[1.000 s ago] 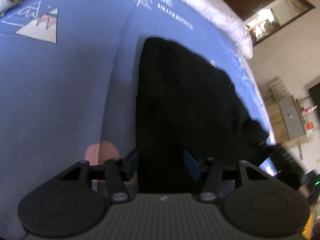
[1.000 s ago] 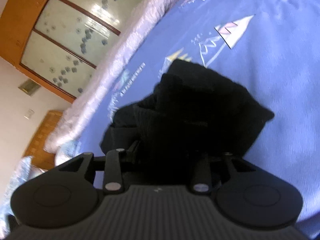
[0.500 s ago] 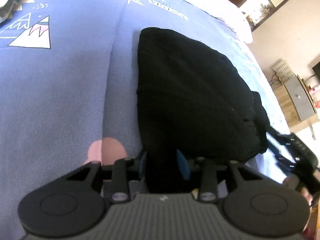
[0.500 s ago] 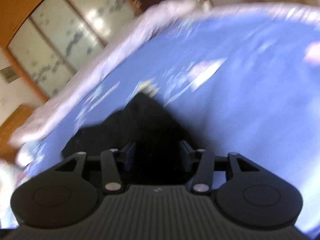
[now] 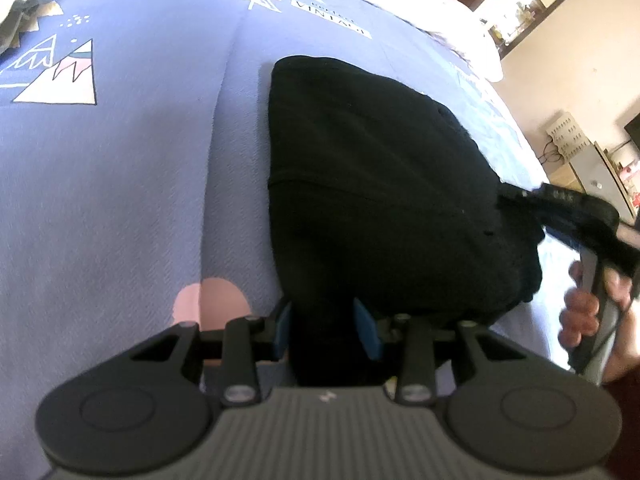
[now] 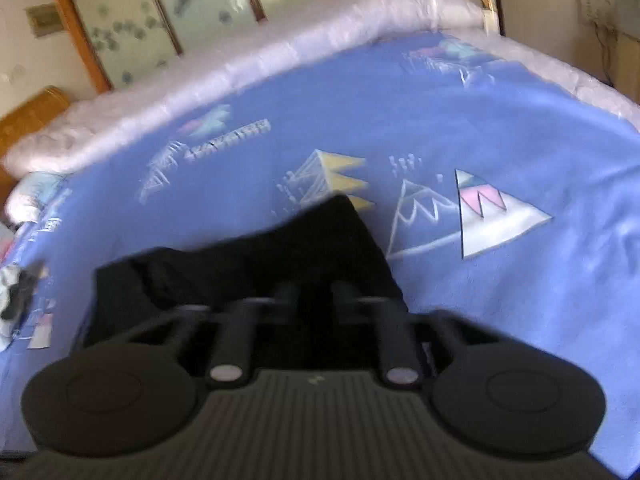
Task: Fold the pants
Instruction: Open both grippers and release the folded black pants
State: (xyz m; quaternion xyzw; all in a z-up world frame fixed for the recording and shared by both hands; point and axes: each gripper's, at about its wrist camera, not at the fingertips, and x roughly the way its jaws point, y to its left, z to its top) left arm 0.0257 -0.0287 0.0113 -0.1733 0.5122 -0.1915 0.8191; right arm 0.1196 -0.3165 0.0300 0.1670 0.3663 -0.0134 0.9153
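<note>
Folded black pants (image 5: pixel 380 180) lie in a compact pile on a blue blanket (image 5: pixel 120 200). My left gripper (image 5: pixel 322 320) is shut on the pile's near edge, with black cloth filling the gap between its blue pads. At the pile's right edge my right gripper (image 5: pixel 509 197) meets the cloth, with a person's hand (image 5: pixel 580 308) on its handle. In the right wrist view the pants (image 6: pixel 312 248) spread ahead of the right gripper (image 6: pixel 315 296). Its jaws are closing, narrow, with black cloth between them.
The blanket (image 6: pixel 480 140) carries printed mountains and trees. A white quilt (image 6: pixel 240 64) rims the bed's far side, with wood-framed glass doors behind it. A grey rag (image 5: pixel 16 20) lies at the far left. A cabinet (image 5: pixel 600 172) stands beyond the bed's right edge.
The right gripper rolled and swung across the bed, and its jaws went from wide to nearly together on the pile's edge. The left gripper kept its grip and rolled slightly.
</note>
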